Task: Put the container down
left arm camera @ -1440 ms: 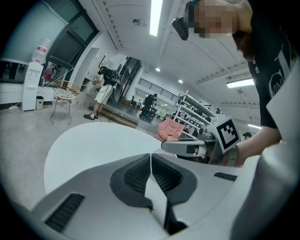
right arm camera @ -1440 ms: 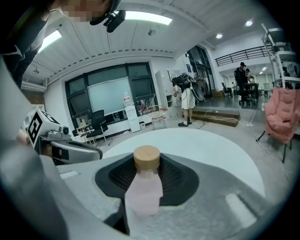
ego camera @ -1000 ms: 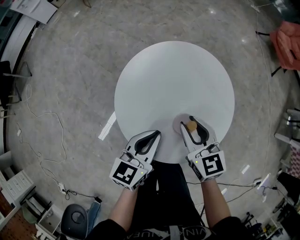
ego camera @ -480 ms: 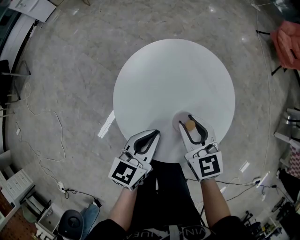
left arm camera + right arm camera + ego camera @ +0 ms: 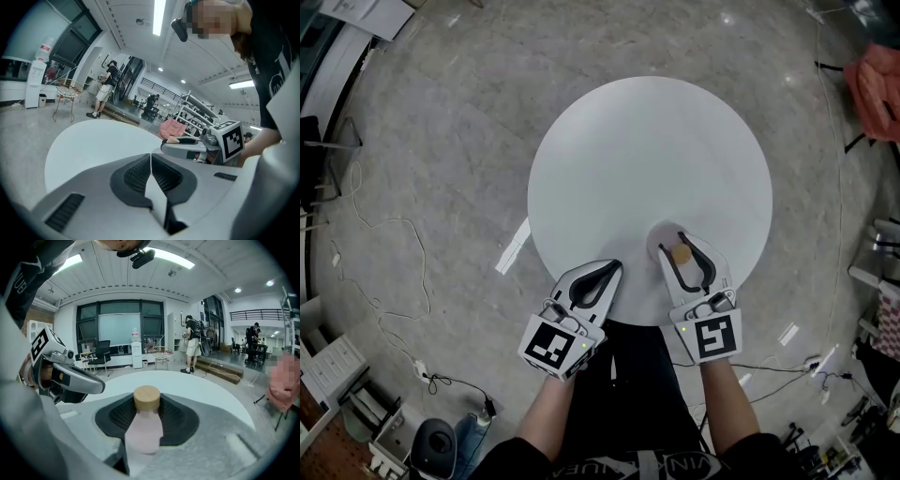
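The container is a pale pink bottle (image 5: 143,427) with a round wooden cap (image 5: 146,398). It stands upright between the pads of my right gripper (image 5: 146,405), which is shut on it. From the head view the cap (image 5: 682,253) shows inside the right gripper (image 5: 682,238), over the near right part of the round white table (image 5: 647,159). Whether the bottle's base touches the table is hidden. My left gripper (image 5: 615,266) rests at the table's near edge, shut with nothing in it; its jaws (image 5: 151,157) meet in a thin line.
The table stands on a grey floor with loose cables (image 5: 394,281) and a white strip (image 5: 514,251) at its left. A pink chair (image 5: 877,89) is at the far right. A person (image 5: 193,345) stands well beyond the table.
Hardly anything: the right gripper's marker end has swung slightly left, while the bottle and the left gripper stay where they were.
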The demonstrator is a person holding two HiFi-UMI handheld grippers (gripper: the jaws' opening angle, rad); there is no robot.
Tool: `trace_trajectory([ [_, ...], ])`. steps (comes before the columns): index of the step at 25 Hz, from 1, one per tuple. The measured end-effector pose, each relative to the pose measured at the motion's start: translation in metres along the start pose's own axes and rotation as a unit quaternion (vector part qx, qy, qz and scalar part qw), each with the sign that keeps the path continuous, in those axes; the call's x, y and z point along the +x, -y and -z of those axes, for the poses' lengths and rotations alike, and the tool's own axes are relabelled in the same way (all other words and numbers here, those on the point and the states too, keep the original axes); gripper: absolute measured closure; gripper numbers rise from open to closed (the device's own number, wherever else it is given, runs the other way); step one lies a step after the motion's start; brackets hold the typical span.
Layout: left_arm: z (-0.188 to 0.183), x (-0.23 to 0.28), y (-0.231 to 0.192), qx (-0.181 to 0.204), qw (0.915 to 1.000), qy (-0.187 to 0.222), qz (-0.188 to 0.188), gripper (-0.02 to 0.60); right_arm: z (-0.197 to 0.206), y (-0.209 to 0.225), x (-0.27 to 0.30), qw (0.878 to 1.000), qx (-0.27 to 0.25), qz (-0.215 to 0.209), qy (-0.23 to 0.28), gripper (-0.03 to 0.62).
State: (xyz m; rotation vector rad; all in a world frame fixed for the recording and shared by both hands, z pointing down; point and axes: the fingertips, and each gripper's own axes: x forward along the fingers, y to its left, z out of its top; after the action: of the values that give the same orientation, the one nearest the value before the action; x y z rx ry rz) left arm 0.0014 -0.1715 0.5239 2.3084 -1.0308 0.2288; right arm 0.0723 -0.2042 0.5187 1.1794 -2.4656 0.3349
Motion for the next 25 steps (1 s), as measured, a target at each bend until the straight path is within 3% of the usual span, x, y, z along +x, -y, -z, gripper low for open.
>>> trace_trajectory([
  [15,0.004,-0.004,0.007,0.004,0.9999,-0.002,0.009,0.566,0.001,0.0,0.003,1.0,0.002,0.011,0.01,0.456],
  [22,0.007,-0.01,0.009,0.009,1.0,-0.001,0.004,0.566,-0.004,-0.001,0.003,1.0,-0.001,0.01,0.021,0.427],
  [25,0.008,-0.014,0.012,0.01,0.9999,-0.002,0.005,0.566,-0.003,0.0,-0.002,1.0,0.006,0.015,0.017,0.38],
])
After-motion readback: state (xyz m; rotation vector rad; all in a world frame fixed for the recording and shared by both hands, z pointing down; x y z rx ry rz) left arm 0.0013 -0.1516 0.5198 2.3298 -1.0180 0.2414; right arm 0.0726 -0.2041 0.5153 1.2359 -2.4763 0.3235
